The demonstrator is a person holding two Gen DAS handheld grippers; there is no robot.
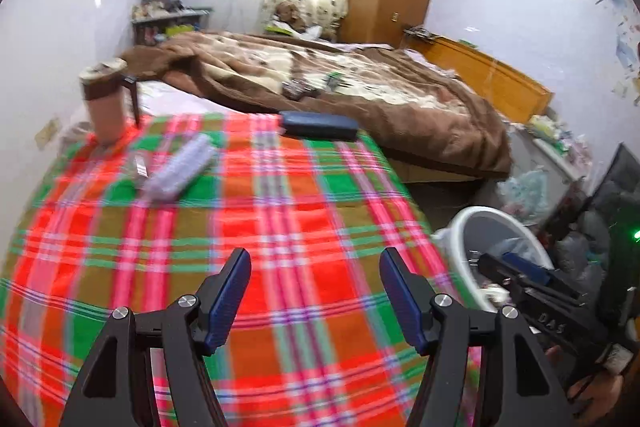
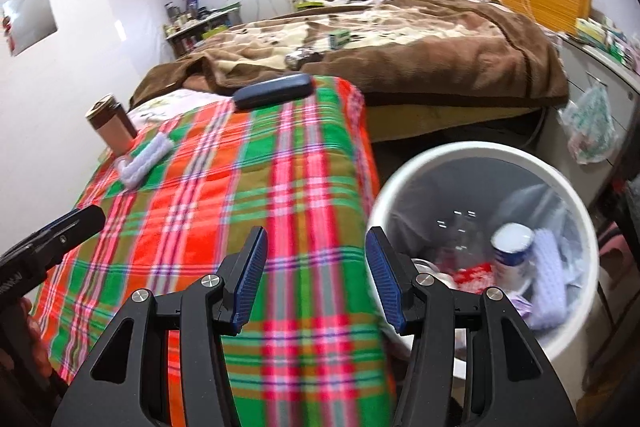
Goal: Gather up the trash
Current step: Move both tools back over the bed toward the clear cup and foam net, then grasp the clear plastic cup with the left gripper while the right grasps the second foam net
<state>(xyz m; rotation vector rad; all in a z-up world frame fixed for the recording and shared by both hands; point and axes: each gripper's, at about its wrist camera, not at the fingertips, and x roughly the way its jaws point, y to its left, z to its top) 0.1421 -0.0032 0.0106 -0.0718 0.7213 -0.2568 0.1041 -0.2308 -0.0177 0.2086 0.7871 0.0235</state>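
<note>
A white trash bin [image 2: 452, 163] stands on the floor right of the plaid-covered table [image 2: 248, 187]; it holds a blue-and-white can [image 2: 510, 247], a lilac packet [image 2: 550, 275] and red scraps. The bin also shows in the left wrist view [image 1: 480, 223]. On the table's far left lie a lilac bubble-wrap packet [image 1: 178, 167] [image 2: 146, 157] and a clear wrapper [image 1: 138, 167]. My left gripper [image 1: 314, 287] is open and empty above the table. My right gripper [image 2: 316, 271] is open and empty over the table's right edge, beside the bin.
A brown tumbler [image 1: 105, 103] stands at the table's far left corner. A dark blue case [image 1: 318, 125] lies at the far edge. Behind is a bed with a brown blanket [image 1: 360, 87], small items on it. A plastic bag [image 2: 592, 127] hangs at right.
</note>
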